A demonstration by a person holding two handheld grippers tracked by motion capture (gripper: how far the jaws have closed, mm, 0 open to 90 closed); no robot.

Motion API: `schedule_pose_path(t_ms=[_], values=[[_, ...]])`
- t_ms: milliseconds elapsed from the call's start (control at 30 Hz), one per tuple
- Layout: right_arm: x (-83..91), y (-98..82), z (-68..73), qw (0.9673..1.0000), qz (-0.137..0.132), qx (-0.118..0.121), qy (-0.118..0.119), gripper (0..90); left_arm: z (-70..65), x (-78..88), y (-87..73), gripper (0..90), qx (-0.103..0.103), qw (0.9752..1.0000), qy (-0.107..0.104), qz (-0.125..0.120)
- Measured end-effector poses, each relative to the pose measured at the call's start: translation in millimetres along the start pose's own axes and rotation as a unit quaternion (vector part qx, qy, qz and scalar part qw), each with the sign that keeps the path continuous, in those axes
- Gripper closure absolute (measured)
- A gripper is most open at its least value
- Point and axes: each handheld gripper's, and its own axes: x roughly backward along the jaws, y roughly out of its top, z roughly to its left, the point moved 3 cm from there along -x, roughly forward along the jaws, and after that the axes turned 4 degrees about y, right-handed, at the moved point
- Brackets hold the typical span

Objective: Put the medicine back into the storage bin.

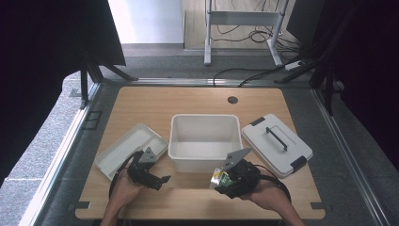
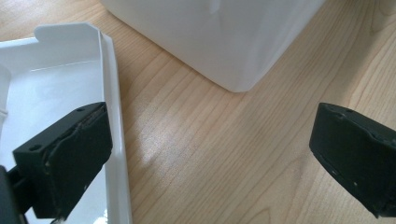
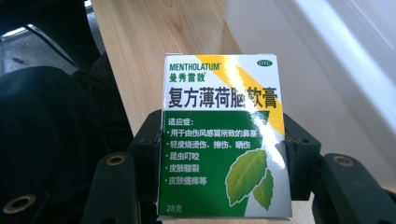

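- Mentholatum ointment carton (image 1: pixel 218 177), a small green, white and yellow cardboard box, sits clamped in my right gripper (image 1: pixel 221 179) in the high view, held just off the light wooden table (image 1: pixel 197 101) in front of the near wall of the open white plastic bin (image 1: pixel 205 140).
- Same view: my left gripper (image 1: pixel 157 180) hangs low over the table beside the shallow white plastic tray (image 1: pixel 129 148), and the grey lid with its black handle (image 1: pixel 276 144) lies to the right of the bin.
- Left gripper view: my jaws stand wide apart with nothing between them, only bare wood; the tray edge (image 2: pixel 112 93) is under the one jaw, the bin corner (image 2: pixel 224 42) ahead.
- Right gripper view: both pads press the carton's (image 3: pixel 224 135) sides, about half closed, label facing the camera, the bin wall (image 3: pixel 327 70) just beyond.
- My judgement: the pick-up is done; placing the carton, likely in the bin, and fitting the lid are left.
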Motion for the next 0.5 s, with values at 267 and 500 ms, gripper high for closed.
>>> schedule_pose_path(t_ms=[267,500], values=[[22.7,21.1,-4.8,1.0,-0.009,0.004,0.0,44.8,0.2,0.3,-0.4,0.0,0.001,1.0,-0.001,-0.001],[41.1,42.8,-15.9,0.9998,-0.016,0.004,-0.011,44.8,0.1,0.7,-0.6,0.0,0.003,1.0,-0.001,-0.002]])
